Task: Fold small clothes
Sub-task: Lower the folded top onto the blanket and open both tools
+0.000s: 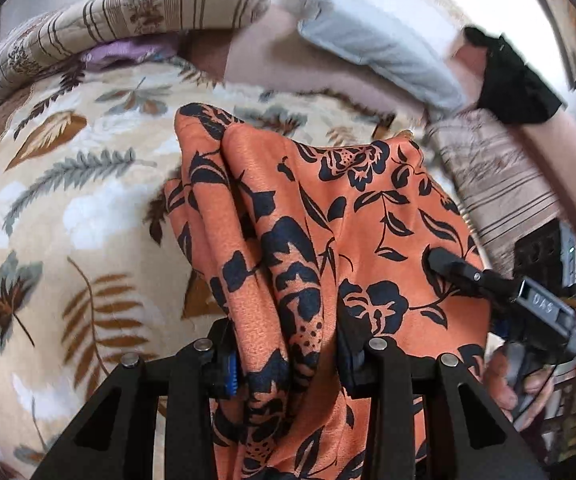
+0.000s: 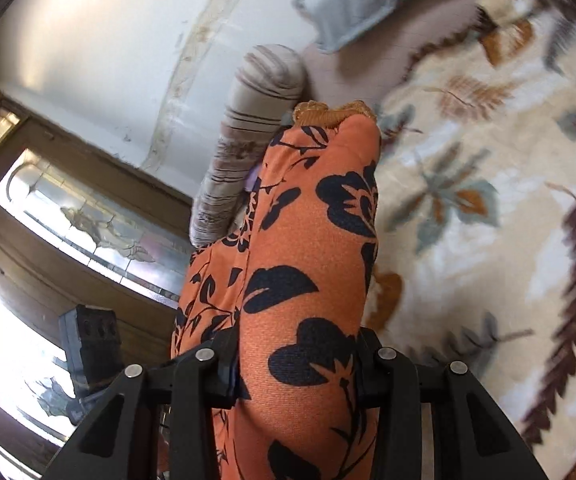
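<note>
Now we hold the orange garment (image 1: 327, 208) clenched in both the left gripper (image 1: 288, 364) and the right gripper (image 2: 299, 364), its fold running toward twelve o'clock from each, with the blanket (image 1: 68, 200) below.

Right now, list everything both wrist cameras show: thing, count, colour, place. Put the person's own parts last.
Garment: one, orange with dark floral print, lifted above the bed, bunched between both grippers.
Bedspread: one, cream with brown and grey leaves, covering the bed below.
Striped quilt: one, beige with brown stripes, rolled at the far edge of the bed.
Pillow: one, pale grey-blue, at the head of the bed.
Purple cloth: one, lilac, tucked under the quilt.
Black cloth: one, far right of the bed.
Glazed door: one, brown frame, left in the right wrist view.
Left gripper: black, clamped on the garment.
Right gripper: black, clamped on the garment.
Hand: one, holding the right gripper.
</note>
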Motion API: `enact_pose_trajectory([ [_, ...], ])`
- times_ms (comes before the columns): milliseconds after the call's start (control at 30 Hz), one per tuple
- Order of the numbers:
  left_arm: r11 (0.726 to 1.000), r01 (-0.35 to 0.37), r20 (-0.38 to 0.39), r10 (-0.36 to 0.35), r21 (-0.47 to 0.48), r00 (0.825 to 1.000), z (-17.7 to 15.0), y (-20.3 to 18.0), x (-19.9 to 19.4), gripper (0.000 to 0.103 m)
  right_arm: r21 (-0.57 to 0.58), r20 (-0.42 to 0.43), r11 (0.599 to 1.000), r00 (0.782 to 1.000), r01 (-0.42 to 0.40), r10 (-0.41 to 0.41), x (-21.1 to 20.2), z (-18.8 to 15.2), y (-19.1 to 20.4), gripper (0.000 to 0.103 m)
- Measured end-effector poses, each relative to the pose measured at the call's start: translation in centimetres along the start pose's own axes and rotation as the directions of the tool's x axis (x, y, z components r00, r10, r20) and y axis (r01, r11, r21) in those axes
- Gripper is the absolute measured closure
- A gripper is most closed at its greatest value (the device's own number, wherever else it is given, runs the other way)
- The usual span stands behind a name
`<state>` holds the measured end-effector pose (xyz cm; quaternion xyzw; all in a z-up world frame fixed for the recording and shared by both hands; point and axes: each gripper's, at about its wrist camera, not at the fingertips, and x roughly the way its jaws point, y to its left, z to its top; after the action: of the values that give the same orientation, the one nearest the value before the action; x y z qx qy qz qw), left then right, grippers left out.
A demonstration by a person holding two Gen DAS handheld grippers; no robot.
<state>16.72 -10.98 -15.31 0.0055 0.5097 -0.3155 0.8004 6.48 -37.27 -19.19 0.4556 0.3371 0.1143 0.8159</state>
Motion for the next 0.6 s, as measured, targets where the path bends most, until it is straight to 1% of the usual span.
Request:
enact_pose_trajectory([
  [67, 0.999, -0.051, -0.033, 0.051, -0.011, 0.998, -0.8, 0.5, 2.0, 0.062, 0.05, -0.02, 0.999, 1.0, 0.015, -0.015, 0.5, -0.6, -2.1, 0.061],
  [100, 0.996, -0.085, -0.059, 0.084, -0.018, 0.995, -1.3, 0.9, 3.5, 0.061, 0.063, -0.033, 0.997, 0.999, 0.032, -0.03, 1.1, -1.0, -2.9, 0.059],
  [133, 0.992, -0.121, -0.092, 0.119, -0.019, 0.989, -1.7, 1.4, 5.0, 0.058, 0.081, -0.069, 0.993, 0.994, 0.087, -0.081, 2.4, -1.7, -4.2, 0.054],
  [167, 0.985, -0.174, -0.13, 0.171, -0.017, 0.977, -2.2, 2.0, 6.5, 0.057, 0.099, -0.114, 0.983, 0.983, 0.153, -0.141, 3.5, -2.2, -5.3, 0.053],
  [200, 0.974, -0.228, -0.14, 0.225, -0.002, 0.964, -2.9, 2.4, 7.6, 0.047, 0.103, -0.138, 0.975, 0.973, 0.198, -0.183, 4.2, -2.5, -5.9, 0.048],
  [233, 0.974, -0.227, -0.111, 0.226, 0.006, 0.968, -3.1, 2.4, 7.5, 0.044, 0.098, -0.137, 0.97, 0.968, 0.222, -0.208, 4.4, -2.6, -6.4, 0.044],
  [267, 0.971, -0.239, -0.089, 0.24, 0.019, 0.967, -3.2, 2.3, 6.9, 0.044, 0.087, -0.118, 0.971, 0.97, 0.222, -0.211, 3.7, -2.6, -6.2, 0.044],
  [300, 0.964, -0.266, -0.078, 0.267, 0.034, 0.96, -3.2, 2.0, 6.2, 0.044, 0.06, -0.092, 0.971, 0.97, 0.233, -0.227, 2.8, -2.5, -5.5, 0.043],
  [333, 0.952, -0.303, -0.057, 0.306, 0.054, 0.95, -3.3, 1.3, 5.1, 0.044, 0.031, -0.067, 0.969, 0.968, 0.244, -0.241, 2.1, -2.4, -4.8, 0.043],
  [367, 0.937, -0.34, -0.011, 0.342, 0.079, 0.94, -3.4, 0.6, 3.5, 0.044, -0.011, -0.023, 0.966, 0.966, 0.257, -0.257, 0.7, -2.3, -3.7, 0.042],
  [400, 0.927, -0.362, 0.044, 0.359, 0.1, 0.932, -3.7, -0.1, 1.9, 0.043, -0.036, 0.017, 0.965, 0.966, 0.259, -0.258, -0.4, -2.2, -3.1, 0.042],
  [467, 0.909, -0.398, 0.113, 0.385, 0.123, 0.916, -4.6, -1.2, -0.1, 0.036, -0.085, 0.107, 0.971, 0.971, 0.224, -0.215, -3.2, -3.0, -1.3, 0.042],
  [500, 0.899, -0.422, 0.138, 0.406, 0.119, 0.903, -5.3, -1.2, -0.9, 0.032, -0.112, 0.121, 0.97, 0.972, 0.214, -0.201, -3.7, -3.7, -0.5, 0.042],
  [533, 0.893, -0.435, 0.139, 0.42, 0.111, 0.897, -5.8, -1.2, -1.1, 0.032, -0.148, 0.127, 0.964, 0.971, 0.22, -0.202, -3.8, -4.3, 0.8, 0.046],
  [567, 0.891, -0.441, 0.129, 0.427, 0.11, 0.895, -6.5, -1.1, -1.0, 0.032, -0.186, 0.126, 0.953, 0.967, 0.24, -0.219, -3.8, -5.5, 1.7, 0.048],
  [600, 0.889, -0.444, 0.107, 0.433, 0.116, 0.895, -7.2, -0.8, -0.2, 0.032, -0.201, 0.106, 0.949, 0.969, 0.242, -0.225, -3.5, -6.5, 1.9, 0.058],
])
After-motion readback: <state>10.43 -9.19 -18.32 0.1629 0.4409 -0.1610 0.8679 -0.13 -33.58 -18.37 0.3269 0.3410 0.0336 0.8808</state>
